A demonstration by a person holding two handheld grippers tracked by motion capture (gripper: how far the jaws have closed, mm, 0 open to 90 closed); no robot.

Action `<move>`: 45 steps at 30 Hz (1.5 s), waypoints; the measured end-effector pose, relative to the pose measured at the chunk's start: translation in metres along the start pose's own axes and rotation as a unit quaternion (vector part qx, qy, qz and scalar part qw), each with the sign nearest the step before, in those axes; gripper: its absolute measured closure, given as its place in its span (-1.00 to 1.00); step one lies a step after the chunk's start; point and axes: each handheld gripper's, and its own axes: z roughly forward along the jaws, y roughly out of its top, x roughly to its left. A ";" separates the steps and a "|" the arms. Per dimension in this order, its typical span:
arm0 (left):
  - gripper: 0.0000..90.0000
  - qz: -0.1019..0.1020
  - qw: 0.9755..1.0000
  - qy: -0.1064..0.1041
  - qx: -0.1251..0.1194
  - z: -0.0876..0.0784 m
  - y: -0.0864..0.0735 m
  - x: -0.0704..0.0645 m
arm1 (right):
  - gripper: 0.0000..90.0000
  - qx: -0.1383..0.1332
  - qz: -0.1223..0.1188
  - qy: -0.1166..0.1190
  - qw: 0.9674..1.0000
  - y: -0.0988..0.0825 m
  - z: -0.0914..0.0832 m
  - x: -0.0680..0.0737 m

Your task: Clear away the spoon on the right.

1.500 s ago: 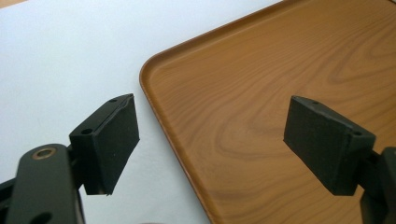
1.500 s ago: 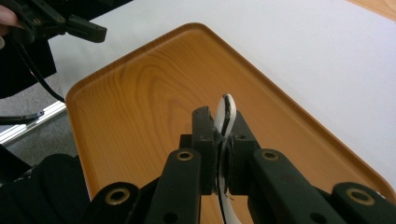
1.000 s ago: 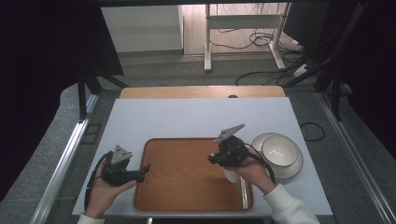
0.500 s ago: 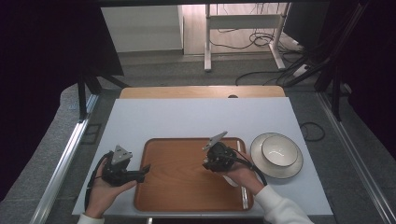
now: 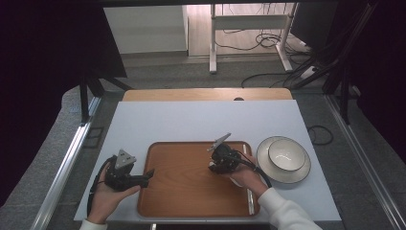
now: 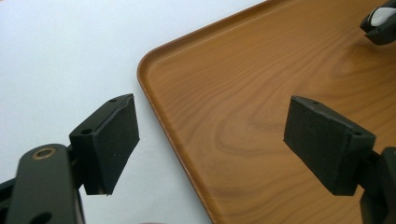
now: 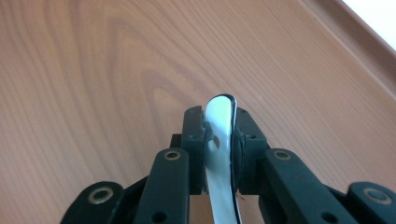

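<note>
A brown wooden tray point(image 5: 191, 196) lies on the white table. My right gripper point(image 5: 214, 166) hangs low over the tray's right half, jaws pointing left. In the right gripper view its pads hold a thin white spoon-like piece point(image 7: 219, 140) edge-on, just above the tray point(image 7: 93, 70). Its jaws have just been opening a little, with the white piece still between them. My left gripper point(image 5: 147, 175) rests at the tray's left edge. It is open with nothing between its fingers point(image 6: 112, 140), and the tray rim point(image 6: 154, 93) runs between them. The white piece point(image 6: 379, 16) shows far off there.
A white bowl point(image 5: 286, 154) stands on a white plate point(image 5: 268, 170) right of the tray. A slim metal utensil point(image 5: 249, 199) lies along the tray's right side. The white table point(image 5: 191, 120) stretches behind the tray to a wooden strip.
My right gripper has come down and a little left, from raised above the tray to just over its surface, with the white piece in it. The left gripper has stayed put.
</note>
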 end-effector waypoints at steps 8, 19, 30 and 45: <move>-0.61 0.001 1.000 0.000 0.002 0.001 0.000 0.000 | 0.44 0.000 0.016 -0.001 1.000 -0.001 0.002 -0.004; -0.61 0.001 1.000 0.001 0.000 0.000 0.000 0.001 | 0.69 -0.026 0.005 0.026 0.999 -0.002 -0.027 -0.005; -0.61 0.002 1.000 0.001 0.000 0.001 0.000 0.000 | 0.99 0.037 -0.021 0.016 0.999 -0.007 -0.007 -0.002; -0.61 0.004 1.000 0.001 0.002 0.001 -0.001 0.000 | 0.99 0.027 0.032 -0.035 0.999 -0.018 -0.021 -0.031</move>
